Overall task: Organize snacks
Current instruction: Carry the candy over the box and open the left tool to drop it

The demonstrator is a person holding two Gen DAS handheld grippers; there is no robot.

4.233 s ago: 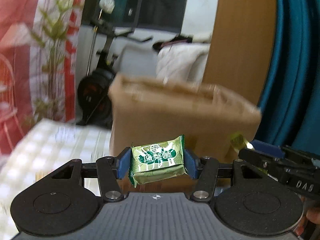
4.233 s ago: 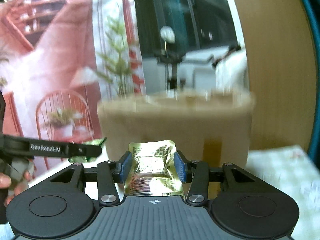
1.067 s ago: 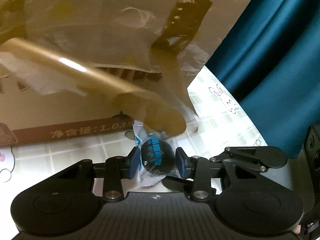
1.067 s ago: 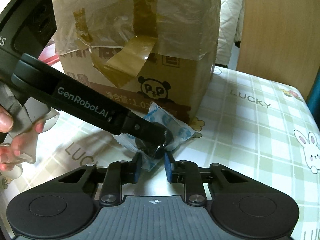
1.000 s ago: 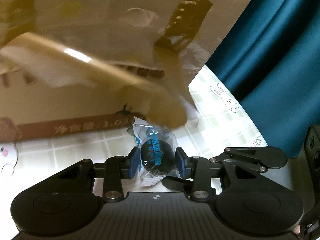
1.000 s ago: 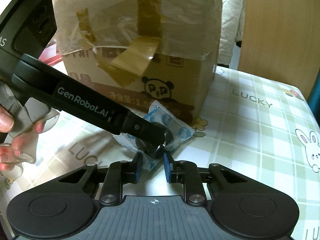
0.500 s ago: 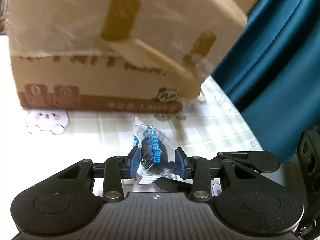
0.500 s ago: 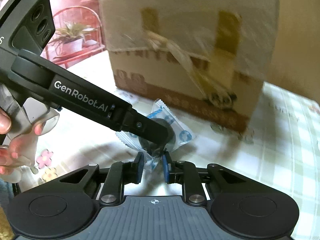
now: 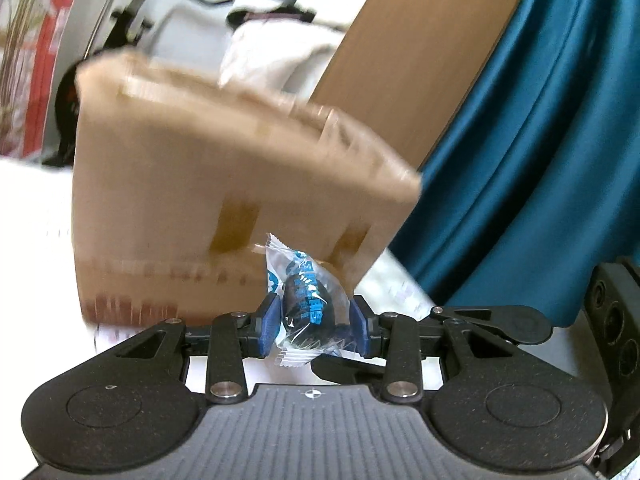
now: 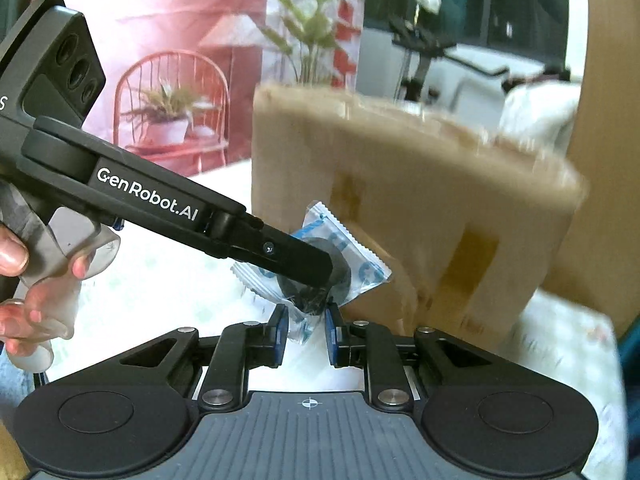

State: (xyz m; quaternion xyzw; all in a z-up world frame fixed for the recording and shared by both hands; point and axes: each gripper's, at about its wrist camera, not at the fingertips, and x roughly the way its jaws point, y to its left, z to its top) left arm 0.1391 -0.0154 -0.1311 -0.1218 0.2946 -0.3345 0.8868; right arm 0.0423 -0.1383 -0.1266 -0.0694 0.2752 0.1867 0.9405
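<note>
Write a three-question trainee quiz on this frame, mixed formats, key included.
1. True or false: only the left gripper is shut on the snack.
2. Multiple choice: what stands behind the snack? A) a glass jar B) a cardboard box C) a metal tray
3. Short answer: which part of the snack does the right gripper pinch?

Key
1. False: both grippers are shut on it.
2. B
3. A lower corner of the clear wrapper; the left gripper clamps the dark round body.
</note>
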